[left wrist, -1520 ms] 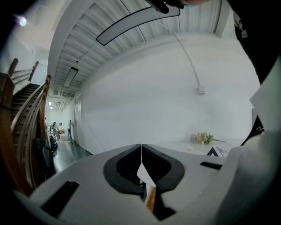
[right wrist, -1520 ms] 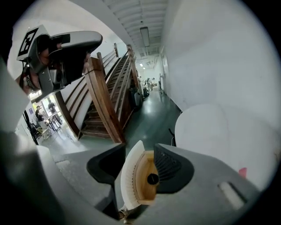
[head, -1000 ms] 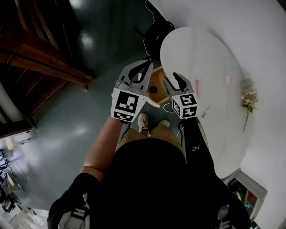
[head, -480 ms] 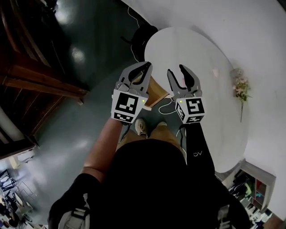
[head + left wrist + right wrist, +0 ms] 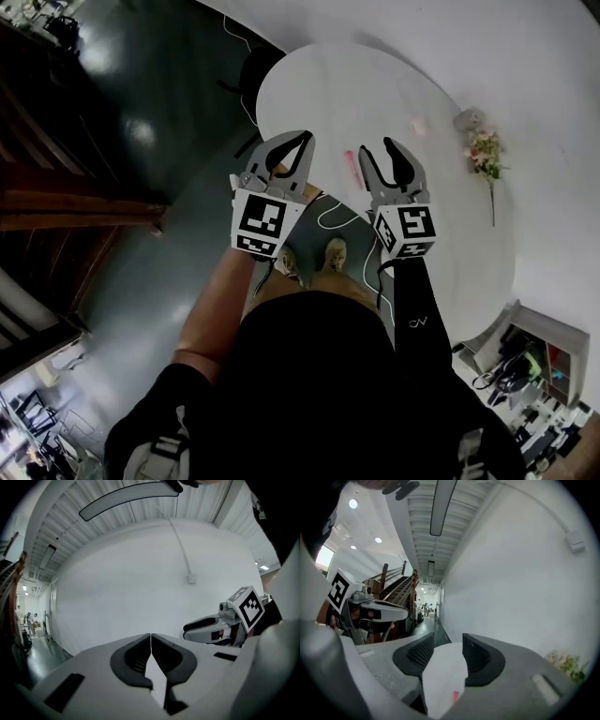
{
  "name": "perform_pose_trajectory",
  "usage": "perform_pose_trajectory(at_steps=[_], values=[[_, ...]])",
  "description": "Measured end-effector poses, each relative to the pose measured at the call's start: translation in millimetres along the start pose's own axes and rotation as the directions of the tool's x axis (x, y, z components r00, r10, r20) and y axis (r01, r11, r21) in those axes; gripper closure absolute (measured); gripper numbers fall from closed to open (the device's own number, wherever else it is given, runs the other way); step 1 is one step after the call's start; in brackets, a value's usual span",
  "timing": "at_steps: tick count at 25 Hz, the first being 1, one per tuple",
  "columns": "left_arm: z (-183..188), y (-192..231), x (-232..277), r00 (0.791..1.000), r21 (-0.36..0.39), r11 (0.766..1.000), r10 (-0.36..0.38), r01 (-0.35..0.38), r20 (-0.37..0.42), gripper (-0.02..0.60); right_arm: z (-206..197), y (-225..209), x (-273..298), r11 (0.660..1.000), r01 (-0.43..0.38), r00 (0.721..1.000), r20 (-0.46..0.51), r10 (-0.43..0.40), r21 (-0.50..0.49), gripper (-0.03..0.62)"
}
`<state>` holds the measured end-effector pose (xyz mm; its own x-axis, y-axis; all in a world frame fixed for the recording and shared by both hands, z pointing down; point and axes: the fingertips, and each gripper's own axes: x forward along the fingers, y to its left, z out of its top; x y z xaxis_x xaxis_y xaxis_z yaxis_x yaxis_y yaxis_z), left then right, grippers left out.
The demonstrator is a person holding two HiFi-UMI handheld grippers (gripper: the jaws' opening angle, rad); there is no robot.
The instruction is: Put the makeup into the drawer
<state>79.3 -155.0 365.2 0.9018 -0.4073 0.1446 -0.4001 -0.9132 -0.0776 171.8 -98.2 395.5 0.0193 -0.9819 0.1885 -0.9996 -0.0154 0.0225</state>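
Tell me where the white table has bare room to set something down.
The far left of the table is bare, and so is the near right stretch below the flowers. Busier is the band from the pink stick beside the right gripper across the small pink item to the flowers.

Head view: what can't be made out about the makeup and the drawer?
Wooden sliver: head view, mostly behind the left hand-held gripper; can't confirm it's the drawer.
Pink items on the table: head view, too small to identify.
Pink mark: right gripper view, cut off by the right hand-held gripper's body.
Left gripper view: only wall, no table.
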Motion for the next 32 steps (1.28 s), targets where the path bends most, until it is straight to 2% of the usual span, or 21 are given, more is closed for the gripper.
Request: perform_pose_trajectory(at_steps=[4, 7, 9, 11, 16, 18, 19, 20, 23, 25, 26, 28, 30, 32], values=[[-8.1, -13.0, 14.0, 1.000, -0.007, 1.000, 0.001, -0.001, -0.029, 0.571, -28.6, -15.0, 2.6, 1.000, -0.012, 0.998, -0.061, 0.013, 0.017, 0.408], [-15.1, -14.4, 14.4, 0.999, -0.004, 1.000, 0.013, -0.013, -0.052, 0.571, -75.6, -21.5, 18.4, 0.999, -0.029, 0.979, -0.203, 0.037, 0.042, 0.410], [-19.6, -15.0, 15.1, 0.998, 0.000, 1.000, 0.022, -0.022, -0.064, 0.571, -117.5, -27.4, 30.2, 0.996, -0.043, 0.939, -0.337, 0.067, 0.076, 0.419], [-23.4, -14.4, 14.7, 0.997, -0.001, 0.999, 0.033, -0.034, -0.074, 0.571, -153.4, -34.0, 39.8, 0.994, -0.045, 0.899, -0.430, 0.083, 0.099, 0.422], [-37.0, -4.4, 5.8, 0.990, -0.006, 0.997, 0.082, -0.083, -0.111, 0.571, -226.0, -36.2, 54.4, 0.988, -0.046, 0.791, -0.599, 0.125, 0.146, 0.422], [-42.8, 1.1, 0.1, 0.987, -0.010, 0.994, 0.104, -0.106, -0.126, 0.571, -250.9, -34.8, 52.6, 0.988, -0.033, 0.732, -0.670, 0.125, 0.148, 0.422], [-45.3, 3.1, -2.7, 0.985, -0.010, 0.993, 0.112, -0.114, -0.133, 0.571, -261.7, -35.7, 49.7, 0.990, -0.022, 0.700, -0.705, 0.114, 0.138, 0.437], [-47.4, 4.6, -5.4, 0.983, -0.009, 0.993, 0.118, -0.121, -0.139, 0.571, -269.3, -37.3, 46.5, 0.992, -0.011, 0.674, -0.732, 0.102, 0.128, 0.542], [-50.7, 9.4, -12.0, 0.980, -0.010, 0.990, 0.136, -0.139, -0.144, 0.571, -274.0, -38.2, 45.0, 0.991, -0.012, 0.642, -0.759, 0.109, 0.131, 0.543], [-51.1, 13.5, -15.4, 0.979, -0.016, 0.988, 0.148, -0.151, -0.141, 0.571, -267.5, -35.5, 49.0, 0.990, -0.033, 0.653, -0.746, 0.127, 0.140, 0.543], [-50.9, 14.9, -16.6, 0.979, -0.018, 0.988, 0.152, -0.156, -0.139, 0.571, -260.3, -34.4, 51.8, 0.989, -0.043, 0.674, -0.726, 0.133, 0.141, 0.543], [-49.3, 16.6, -18.1, 0.979, -0.021, 0.987, 0.157, -0.161, -0.132, 0.571, -237.0, -33.4, 57.6, 0.990, -0.062, 0.741, -0.659, 0.132, 0.129, 0.543], [-45.3, 17.5, -19.0, 0.980, -0.022, 0.987, 0.158, -0.162, -0.120, 0.571, -203.5, -34.0, 60.4, 0.992, -0.067, 0.818, -0.563, 0.113, 0.102, 0.543], [-39.4, 17.8, -18.6, 0.982, -0.022, 0.986, 0.159, -0.163, -0.105, 0.571, -166.0, -36.0, 58.8, 0.996, -0.060, 0.885, -0.458, 0.085, 0.069, 0.543]])
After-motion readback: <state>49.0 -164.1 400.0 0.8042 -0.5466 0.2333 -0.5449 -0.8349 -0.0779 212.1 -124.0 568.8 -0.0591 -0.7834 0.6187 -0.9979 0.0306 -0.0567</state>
